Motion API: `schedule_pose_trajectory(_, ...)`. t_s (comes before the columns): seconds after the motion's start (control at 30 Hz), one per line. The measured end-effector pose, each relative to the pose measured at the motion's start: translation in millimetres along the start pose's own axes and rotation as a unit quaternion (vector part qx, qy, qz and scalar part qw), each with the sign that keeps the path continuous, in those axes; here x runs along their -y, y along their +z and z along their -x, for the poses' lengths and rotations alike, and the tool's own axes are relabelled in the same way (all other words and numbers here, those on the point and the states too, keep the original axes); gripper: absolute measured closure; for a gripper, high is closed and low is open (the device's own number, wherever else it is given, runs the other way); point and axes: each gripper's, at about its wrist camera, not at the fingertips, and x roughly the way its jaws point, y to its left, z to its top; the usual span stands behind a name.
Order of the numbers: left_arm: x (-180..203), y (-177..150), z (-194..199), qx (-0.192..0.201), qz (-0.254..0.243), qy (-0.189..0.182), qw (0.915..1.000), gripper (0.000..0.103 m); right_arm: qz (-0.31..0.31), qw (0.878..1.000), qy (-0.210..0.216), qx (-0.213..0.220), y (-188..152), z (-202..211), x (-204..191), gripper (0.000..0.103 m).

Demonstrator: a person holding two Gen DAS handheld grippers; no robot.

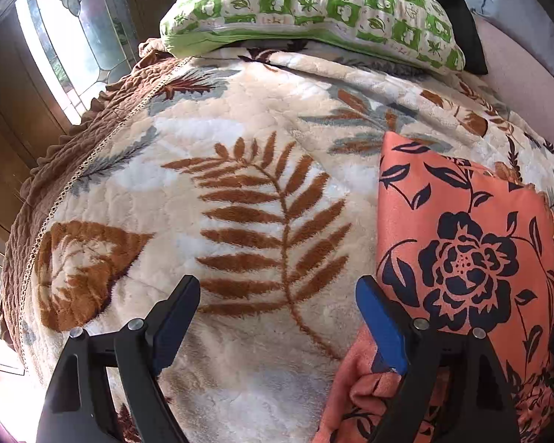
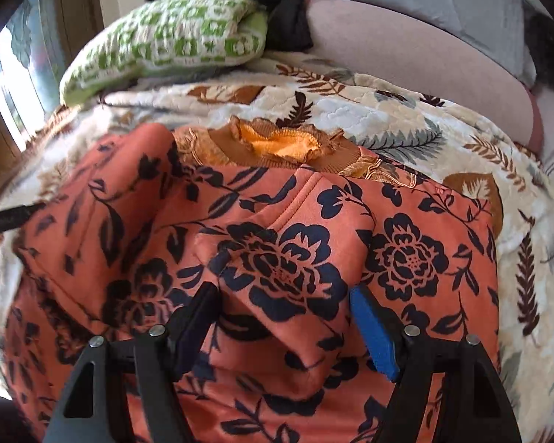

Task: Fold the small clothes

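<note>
Leaf-print blanket (image 1: pixel 240 192) covers the bed; green pillow (image 1: pixel 314 11) at its far end. Coral floral garment (image 2: pixel 277 258) lies on the blanket, partly folded, with an orange ruffled piece (image 2: pixel 284 144) just beyond its far edge.

Right gripper (image 2: pixel 284 313): jaws wide, straddling a raised fold, nothing clamped. Left gripper (image 1: pixel 277 317): jaws wide, over bare blanket, right finger at the garment's left edge.

Risk, as a judgement: closing here could pinch several layers, or plush blanket, and drag the fold askew.

Only the right view shows the orange piece; only the left shows the garment's clean left border.
</note>
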Motion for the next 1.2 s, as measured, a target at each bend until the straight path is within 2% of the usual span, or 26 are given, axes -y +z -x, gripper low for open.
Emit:
schedule_pose_trajectory(0.03,3,0,-2,0.0,-0.006,0.003,1.0,0.016,0.0,1.0,-0.001,-0.005,2,-7,3,0.038)
schedule_pose_trajectory(0.07,6,0,-4,0.001,-0.012,0.008,0.9999,0.016,-0.013,1.0,0.007,0.0,6,-7,9,0.07)
schedule_pose_trajectory(0.1,8,-1,-4,0.002,-0.016,0.014,0.9998,0.016,-0.031,0.999,0.012,0.007,9,-4,19,0.087)
schedule_pose_trajectory(0.13,9,-1,-5,0.001,-0.017,0.016,0.9997,0.016,-0.06,0.998,0.017,0.022,13,3,32,0.091)
schedule_pose_trajectory(0.23,11,0,-8,-0.001,-0.019,0.023,0.9996,0.016,-0.165,0.982,0.039,0.085,5,33,85,0.095)
schedule_pose_trajectory(0.3,15,-1,-8,0.002,-0.028,0.034,0.999,0.016,-0.23,0.967,0.041,0.102,-12,41,122,0.095)
schedule_pose_trajectory(0.4,24,-3,-7,0.01,-0.049,0.05,0.9975,0.016,-0.303,0.949,0.058,0.072,-48,24,168,0.095)
schedule_pose_trajectory(0.47,27,-5,-6,0.015,-0.056,0.058,0.9966,0.016,-0.358,0.927,0.103,0.05,-72,11,189,0.094)
schedule_pose_trajectory(0.53,26,-5,-5,0.014,-0.054,0.057,0.9968,0.016,-0.398,0.904,0.143,0.057,-86,11,200,0.093)
schedule_pose_trajectory(0.63,22,-4,-6,0.01,-0.047,0.054,0.9974,0.016,-0.415,0.894,0.165,0.036,-84,18,210,0.09)
schedule_pose_trajectory(0.7,20,-3,-6,0.009,-0.044,0.056,0.9974,0.016,-0.415,0.894,0.158,0.054,-79,33,219,0.09)
schedule_pose_trajectory(0.77,19,-2,-5,0.009,-0.041,0.059,0.9974,0.016,-0.407,0.898,0.137,0.092,-74,52,226,0.09)
schedule_pose_trajectory(0.83,19,0,-4,0.012,-0.037,0.059,0.9975,0.016,-0.393,0.904,0.126,0.115,-62,62,231,0.08)
schedule_pose_trajectory(0.87,19,1,-2,0.015,-0.035,0.058,0.9976,0.016,-0.384,0.908,0.126,0.109,-53,60,230,0.058)
schedule_pose_trajectory(0.9,20,2,0,0.02,-0.034,0.058,0.9975,0.016,-0.376,0.913,0.125,0.097,-44,57,228,0.027)
schedule_pose_trajectory(0.93,20,3,3,0.028,-0.035,0.058,0.9973,0.016,-0.364,0.919,0.123,0.092,-34,51,224,0.023)
schedule_pose_trajectory(1.0,22,4,10,0.042,-0.037,0.054,0.997,0.016,-0.337,0.93,0.106,0.095,-18,40,215,0.024)
schedule_pose_trajectory(1.07,23,5,13,0.046,-0.038,0.05,0.9969,0.016,-0.318,0.94,0.101,0.07,-5,21,207,0.028)
schedule_pose_trajectory(1.17,27,5,7,0.036,-0.049,0.052,0.9968,0.016,-0.293,0.952,0.085,0.007,9,-19,197,0.065)
schedule_pose_trajectory(1.2,28,4,5,0.032,-0.052,0.055,0.9966,0.016,-0.286,0.956,0.071,-0.008,9,-29,195,0.068)
